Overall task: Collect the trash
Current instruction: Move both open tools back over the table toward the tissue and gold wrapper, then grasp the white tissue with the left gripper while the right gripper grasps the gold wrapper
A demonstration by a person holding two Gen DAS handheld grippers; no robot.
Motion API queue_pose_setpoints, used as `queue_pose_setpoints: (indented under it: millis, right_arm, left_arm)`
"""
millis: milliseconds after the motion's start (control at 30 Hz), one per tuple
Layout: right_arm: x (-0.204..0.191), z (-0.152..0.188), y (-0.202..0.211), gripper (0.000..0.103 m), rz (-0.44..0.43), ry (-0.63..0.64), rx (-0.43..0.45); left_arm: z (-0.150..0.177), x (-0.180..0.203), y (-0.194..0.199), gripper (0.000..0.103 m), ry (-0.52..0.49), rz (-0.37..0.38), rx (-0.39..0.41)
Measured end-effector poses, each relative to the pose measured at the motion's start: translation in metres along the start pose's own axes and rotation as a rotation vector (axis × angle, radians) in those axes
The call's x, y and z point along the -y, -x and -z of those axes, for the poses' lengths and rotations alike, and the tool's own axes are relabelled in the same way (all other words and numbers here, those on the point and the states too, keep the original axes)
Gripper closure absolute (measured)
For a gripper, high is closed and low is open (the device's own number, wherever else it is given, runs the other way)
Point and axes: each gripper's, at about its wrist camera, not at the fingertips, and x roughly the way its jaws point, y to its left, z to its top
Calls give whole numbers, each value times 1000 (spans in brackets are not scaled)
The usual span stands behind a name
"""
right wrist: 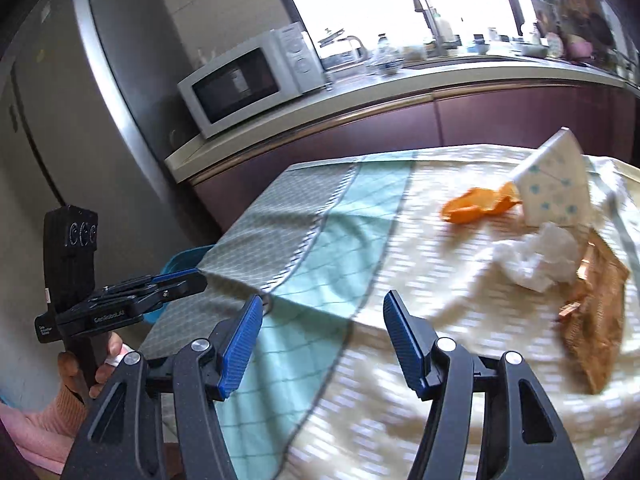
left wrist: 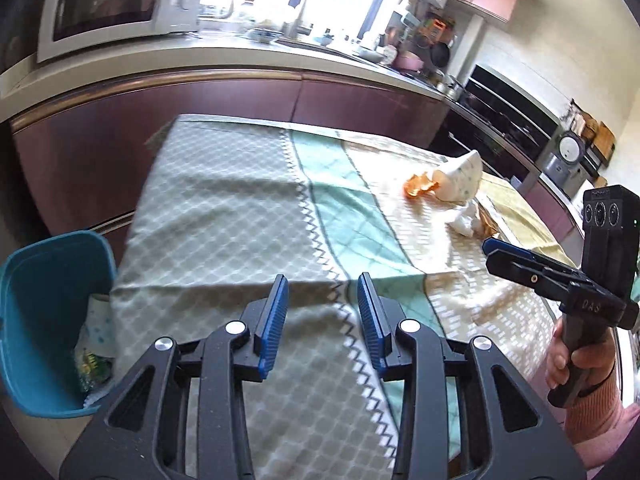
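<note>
Both claws, left [left wrist: 322, 312] and right [right wrist: 323, 334], were open and empty; the right should straddle the tissue [right wrist: 538, 258], close fully, then carry it to the bin [left wrist: 44, 280].

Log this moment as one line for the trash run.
left gripper: open, empty | right gripper: open, empty | table: orange peel, tissue, carton | bin: holds trash

Teal plastic waste bin [left wrist: 48, 320]: cut off by the left frame edge, contents partly behind the patterned cloth-covered table [left wrist: 224, 208]. Brown woven mat [right wrist: 596, 320]: motion-blurred. Small items by the sink [right wrist: 440, 46]: too small, overexposed. Right tool [left wrist: 490, 250]: side-on, tips indistinct.
</note>
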Motion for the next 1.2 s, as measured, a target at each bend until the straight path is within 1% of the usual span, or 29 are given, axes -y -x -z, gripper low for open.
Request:
queue_pose_setpoints:
  millis: [167, 233, 400, 500, 633, 700, 767, 867, 1000, 1133, 1167, 1200]
  right_arm:
    - [59, 6, 29, 43, 125, -83, 50]
    - [79, 6, 36, 43, 158, -112, 64]
    - [111, 7, 42, 42, 224, -156, 76]
    - [122, 10, 40, 43, 244, -164, 64]
    - [134, 11, 34, 43, 252, -174, 41]
    - [137, 12, 32, 43, 250, -177, 33]
    - [139, 13, 29, 43, 244, -177, 27]
    - [139, 11, 23, 43, 252, -166, 13]
    - [139, 10, 17, 43, 268, -154, 0]
    - [142, 11, 15, 44, 265, -165, -11]
    - [142, 11, 15, 45, 261, -169, -7]
    - [143, 12, 16, 46, 260, -172, -5]
  left_arm:
    - [-12, 59, -43, 67, -91, 73, -59]
    - [-17, 83, -60, 67, -120, 95, -79]
    - [-31, 127, -98, 67, -164, 139, -121]
    - [-40, 148, -119, 67, -182, 149, -137]
    - [-51, 163, -145, 66, -197, 132, -160]
    - [-55, 171, -156, 65, -210, 115, -168]
    - [-58, 177, -165, 60, -223, 101, -170]
    - [-64, 186, -177, 57, -240, 88, -172]
    - [-69, 194, -192, 57, -253, 67, -190]
    - [-66, 195, -203, 64, -258, 53, -222]
    - [-65, 195, -206, 70, -254, 59, -234]
    - [-63, 194, -208, 73, -251, 64, -240]
